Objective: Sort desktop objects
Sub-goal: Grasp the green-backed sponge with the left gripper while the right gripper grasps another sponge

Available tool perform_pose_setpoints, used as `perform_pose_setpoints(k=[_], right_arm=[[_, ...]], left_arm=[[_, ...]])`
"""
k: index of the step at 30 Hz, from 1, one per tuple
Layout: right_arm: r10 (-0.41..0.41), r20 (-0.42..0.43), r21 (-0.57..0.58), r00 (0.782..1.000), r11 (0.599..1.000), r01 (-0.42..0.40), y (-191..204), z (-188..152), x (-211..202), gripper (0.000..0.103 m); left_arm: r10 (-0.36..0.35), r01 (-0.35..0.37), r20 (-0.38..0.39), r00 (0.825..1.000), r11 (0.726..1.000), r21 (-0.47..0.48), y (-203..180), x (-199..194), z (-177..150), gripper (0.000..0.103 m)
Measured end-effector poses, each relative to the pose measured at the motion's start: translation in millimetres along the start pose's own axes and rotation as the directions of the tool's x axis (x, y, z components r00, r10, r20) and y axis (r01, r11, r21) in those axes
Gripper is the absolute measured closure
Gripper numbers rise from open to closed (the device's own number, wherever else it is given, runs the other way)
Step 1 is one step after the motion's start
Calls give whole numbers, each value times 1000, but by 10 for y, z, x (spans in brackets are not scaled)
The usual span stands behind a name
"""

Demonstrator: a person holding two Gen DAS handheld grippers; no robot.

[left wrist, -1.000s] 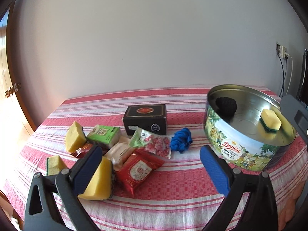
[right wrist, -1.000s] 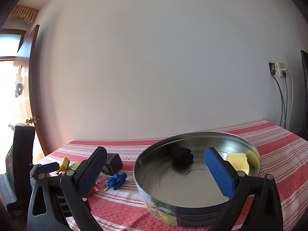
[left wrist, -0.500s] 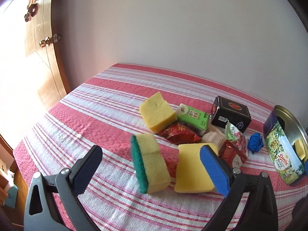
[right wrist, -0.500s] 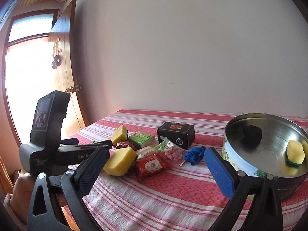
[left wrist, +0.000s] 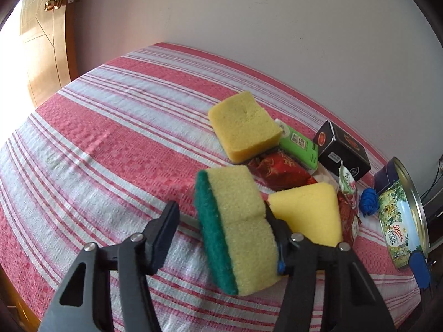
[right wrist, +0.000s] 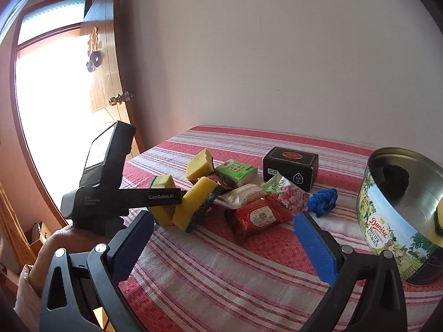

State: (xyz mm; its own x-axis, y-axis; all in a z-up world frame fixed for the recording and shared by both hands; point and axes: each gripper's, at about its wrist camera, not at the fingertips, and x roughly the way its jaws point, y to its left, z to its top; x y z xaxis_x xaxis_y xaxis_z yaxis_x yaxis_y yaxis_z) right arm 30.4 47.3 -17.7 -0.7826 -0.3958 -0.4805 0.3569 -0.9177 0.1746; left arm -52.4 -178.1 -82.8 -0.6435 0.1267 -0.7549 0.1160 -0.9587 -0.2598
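Left tongs closing around the soft, light green-backed sponge, best squeezed across its broad faces; right tongs wide apart, holding nothing.

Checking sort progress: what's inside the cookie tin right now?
Inside the cookie tin: a black scrubber toward the back and a yellow-green sponge at the picture's right edge, mostly cut off. The near wall hides the floor just behind it.
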Motion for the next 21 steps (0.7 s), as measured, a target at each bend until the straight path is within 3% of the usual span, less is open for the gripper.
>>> perform_pose_setpoints(k=[1, 3, 6, 9, 15, 21], right_arm=[[30, -15, 28, 999, 999, -30, -27, 6, 47, 3], [69, -53, 86, 996, 994, -65, -68, 19, 145, 22], [119, -123, 174, 985, 980, -97, -139, 31, 331, 45], [159, -156, 237, 975, 964, -119, -171, 26, 460, 46], [164, -178, 208, 970, 970, -125, 31, 162, 683, 46], [46, -339, 163, 940, 987, 10, 163, 150, 1234, 46]], left_arm=[[-2, 2, 7, 1000, 1000, 20, -21, -8, -20, 49], [-34, 33, 12, 999, 998, 48, -42, -29, -68, 68], [-98, 98, 11, 995, 995, 18, 21, -45, -66, 75], [-108, 107, 51, 993, 994, 29, 26, -190, -79, 76], [2, -14, 196, 981, 998, 60, 101, -636, -30, 76], [61, -69, 245, 968, 997, 24, 369, -795, 57, 76]])
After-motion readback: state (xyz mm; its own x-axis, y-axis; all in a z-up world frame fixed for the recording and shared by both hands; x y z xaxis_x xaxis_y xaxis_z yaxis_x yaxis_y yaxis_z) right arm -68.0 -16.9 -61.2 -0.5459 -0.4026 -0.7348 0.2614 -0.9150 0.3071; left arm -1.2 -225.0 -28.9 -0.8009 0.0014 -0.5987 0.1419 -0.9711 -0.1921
